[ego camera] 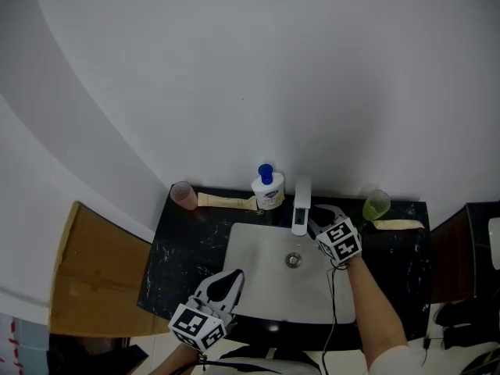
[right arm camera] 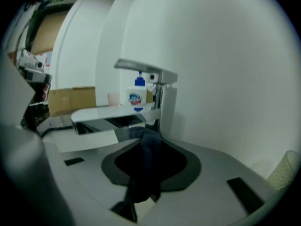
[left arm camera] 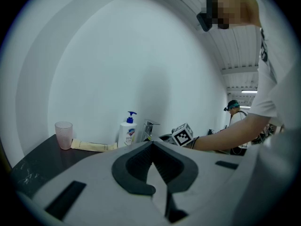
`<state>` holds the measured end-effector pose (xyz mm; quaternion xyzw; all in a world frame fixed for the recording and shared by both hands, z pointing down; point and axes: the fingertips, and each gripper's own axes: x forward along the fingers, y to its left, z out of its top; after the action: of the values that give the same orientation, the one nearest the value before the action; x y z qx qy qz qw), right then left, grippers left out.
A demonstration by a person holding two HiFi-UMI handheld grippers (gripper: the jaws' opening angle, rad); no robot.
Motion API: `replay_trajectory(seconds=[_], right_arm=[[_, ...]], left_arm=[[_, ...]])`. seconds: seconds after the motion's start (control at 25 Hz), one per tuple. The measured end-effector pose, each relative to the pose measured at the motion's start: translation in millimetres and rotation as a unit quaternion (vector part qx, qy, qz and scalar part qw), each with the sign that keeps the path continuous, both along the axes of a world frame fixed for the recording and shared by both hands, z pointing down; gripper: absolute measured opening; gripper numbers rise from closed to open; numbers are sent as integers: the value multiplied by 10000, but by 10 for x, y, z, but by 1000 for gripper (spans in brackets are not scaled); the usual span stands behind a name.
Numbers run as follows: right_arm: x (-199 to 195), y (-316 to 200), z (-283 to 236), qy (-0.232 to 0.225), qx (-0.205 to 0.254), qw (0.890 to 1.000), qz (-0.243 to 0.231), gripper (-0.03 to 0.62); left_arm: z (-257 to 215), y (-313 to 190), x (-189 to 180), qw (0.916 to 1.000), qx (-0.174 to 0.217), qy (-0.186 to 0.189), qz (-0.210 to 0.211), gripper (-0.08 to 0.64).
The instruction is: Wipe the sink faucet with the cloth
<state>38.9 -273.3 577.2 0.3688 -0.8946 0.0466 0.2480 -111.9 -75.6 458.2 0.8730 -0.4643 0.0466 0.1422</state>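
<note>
— While the right gripper (right arm camera: 151, 138) pinches the dark cloth (right arm camera: 143, 166) in its jaws at the faucet (right arm camera: 167, 102), twelve o'clock of the sink (ego camera: 254, 276), what's risky?
— Rubbing may drag it free. Jaws together, the left gripper (left arm camera: 151, 144) is empty.

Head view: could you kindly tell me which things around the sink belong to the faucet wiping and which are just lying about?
In the job:
faucet
dark cloth, clamped in the jaws of the right gripper
sink

Lying about:
pink cup
soap bottle
green cup
left beige packet
right beige packet
</note>
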Motion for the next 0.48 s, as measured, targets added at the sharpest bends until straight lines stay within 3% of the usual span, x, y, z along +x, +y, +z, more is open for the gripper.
replay_trajectory(seconds=[0.12,0.32,0.48], right_arm=[[-9,4,232,356,-270,9990,22,103],[4,5,246,304,-298,9991,38,103],[-19,21,24,85,-6,10000,-36,103]], left_arm=[[13,23,-16,10000,-24,-14,-34,2],[11,16,-25,10000,-8,3,-71,2],[1,-9,1,10000,10,28,-54,2]])
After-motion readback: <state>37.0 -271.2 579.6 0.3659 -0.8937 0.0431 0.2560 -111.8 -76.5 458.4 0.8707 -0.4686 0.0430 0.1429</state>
